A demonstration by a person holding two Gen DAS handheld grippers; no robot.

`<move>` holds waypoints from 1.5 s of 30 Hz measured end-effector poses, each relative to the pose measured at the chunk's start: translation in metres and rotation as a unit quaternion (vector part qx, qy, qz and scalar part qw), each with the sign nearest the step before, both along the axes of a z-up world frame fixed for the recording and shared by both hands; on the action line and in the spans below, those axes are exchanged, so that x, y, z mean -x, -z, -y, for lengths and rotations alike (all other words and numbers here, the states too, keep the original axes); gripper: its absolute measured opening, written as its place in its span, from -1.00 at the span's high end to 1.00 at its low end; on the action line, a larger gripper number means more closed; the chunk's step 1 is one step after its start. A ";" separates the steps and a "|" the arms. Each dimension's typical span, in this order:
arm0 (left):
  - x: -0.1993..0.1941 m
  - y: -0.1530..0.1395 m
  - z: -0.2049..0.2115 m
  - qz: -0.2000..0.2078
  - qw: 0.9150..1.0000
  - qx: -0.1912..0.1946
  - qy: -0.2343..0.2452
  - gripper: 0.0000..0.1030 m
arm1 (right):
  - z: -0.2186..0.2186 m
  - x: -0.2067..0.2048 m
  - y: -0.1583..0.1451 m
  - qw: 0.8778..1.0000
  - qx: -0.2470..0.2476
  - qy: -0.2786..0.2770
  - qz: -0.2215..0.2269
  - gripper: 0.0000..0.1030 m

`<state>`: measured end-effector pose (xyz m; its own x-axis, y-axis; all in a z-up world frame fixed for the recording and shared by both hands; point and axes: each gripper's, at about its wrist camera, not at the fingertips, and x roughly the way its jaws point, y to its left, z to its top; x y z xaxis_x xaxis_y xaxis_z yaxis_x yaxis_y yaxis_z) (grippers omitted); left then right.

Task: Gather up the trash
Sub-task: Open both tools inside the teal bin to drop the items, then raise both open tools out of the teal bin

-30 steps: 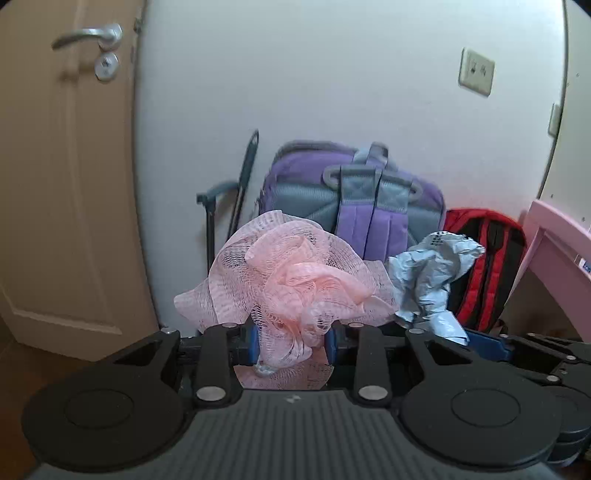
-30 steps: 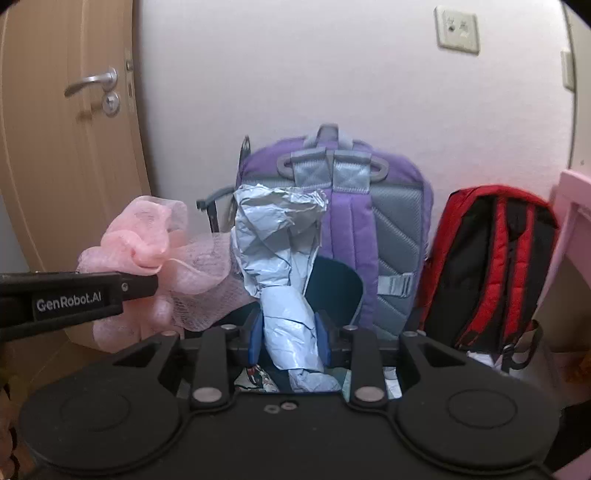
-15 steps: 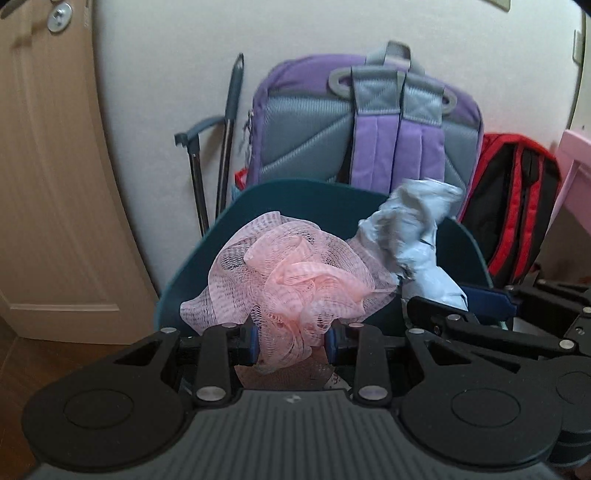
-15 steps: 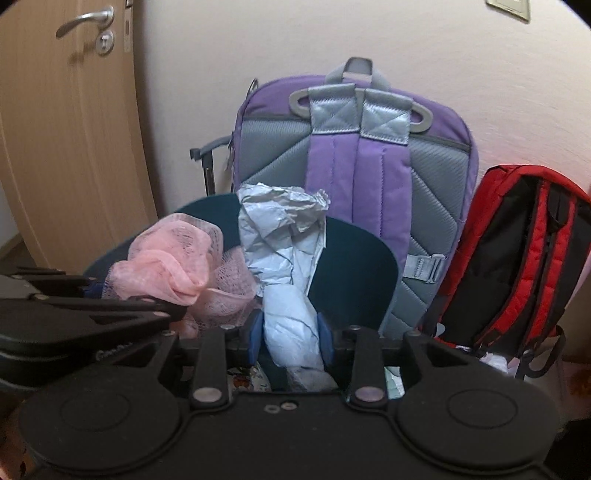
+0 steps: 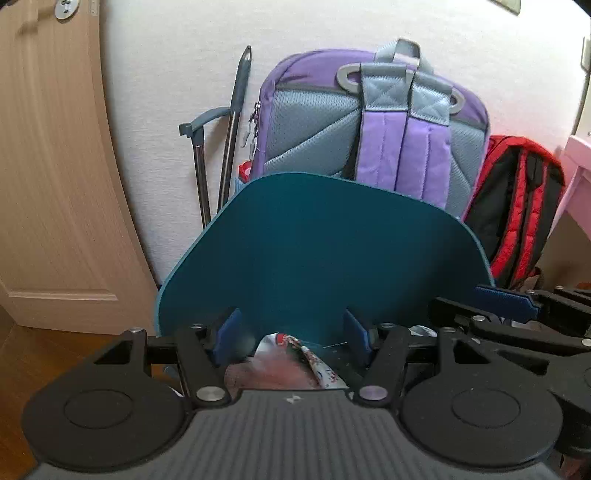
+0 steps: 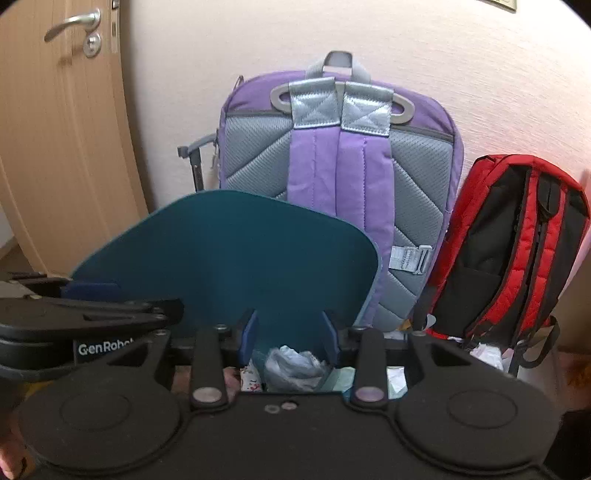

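Left wrist view: the left gripper hangs over the mouth of a teal bin, whose raised lid or back wall fills the middle of the view. Its jaws stand wide apart and hold nothing; the blue pads are bare. Below and between them, inside the bin, lies trash: a pinkish mass partly blurred, with a white printed wrapper on top of it. The right gripper enters from the right edge, just beside the bin's rim. Behind the bin a purple backpack leans on the wall, a red-and-black backpack to its right, a folded metal handle to its left, and a wooden door at far left.

Right wrist view: the right gripper is also over the bin, jaws apart with nothing between them. Directly below the gap, inside the bin, sits a crumpled grey plastic bag; scraps of white and pale green wrapper lie around it. The left gripper reaches in from the left edge, marked "GenRobot". The purple backpack and the red-and-black backpack stand against the wall behind; the door shows its lever handle.
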<state>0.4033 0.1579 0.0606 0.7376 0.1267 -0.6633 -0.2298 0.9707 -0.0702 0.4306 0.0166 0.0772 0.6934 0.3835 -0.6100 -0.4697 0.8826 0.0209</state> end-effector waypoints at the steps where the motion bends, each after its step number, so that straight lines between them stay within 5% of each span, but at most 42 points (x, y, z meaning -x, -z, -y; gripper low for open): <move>1: 0.004 -0.003 0.001 0.002 1.000 0.001 0.001 -0.18 | 0.002 0.004 -0.003 1.000 -0.002 -0.001 0.001 0.27; 11: 0.059 -0.045 0.020 0.027 1.000 0.003 0.005 -0.20 | 0.023 0.059 -0.040 1.000 -0.022 -0.008 0.016 0.22; 25: 0.152 -0.080 0.053 0.051 0.998 -0.014 0.020 -0.55 | 0.066 0.140 -0.073 0.998 -0.054 -0.009 0.020 0.05; 37: 0.212 -0.072 0.067 0.047 0.998 0.011 0.035 -0.64 | 0.089 0.202 -0.064 0.998 -0.051 -0.045 0.017 0.02; 45: 0.243 -0.038 0.076 0.039 0.998 0.014 0.050 -0.73 | 0.102 0.230 -0.027 0.997 -0.043 -0.071 -0.009 0.01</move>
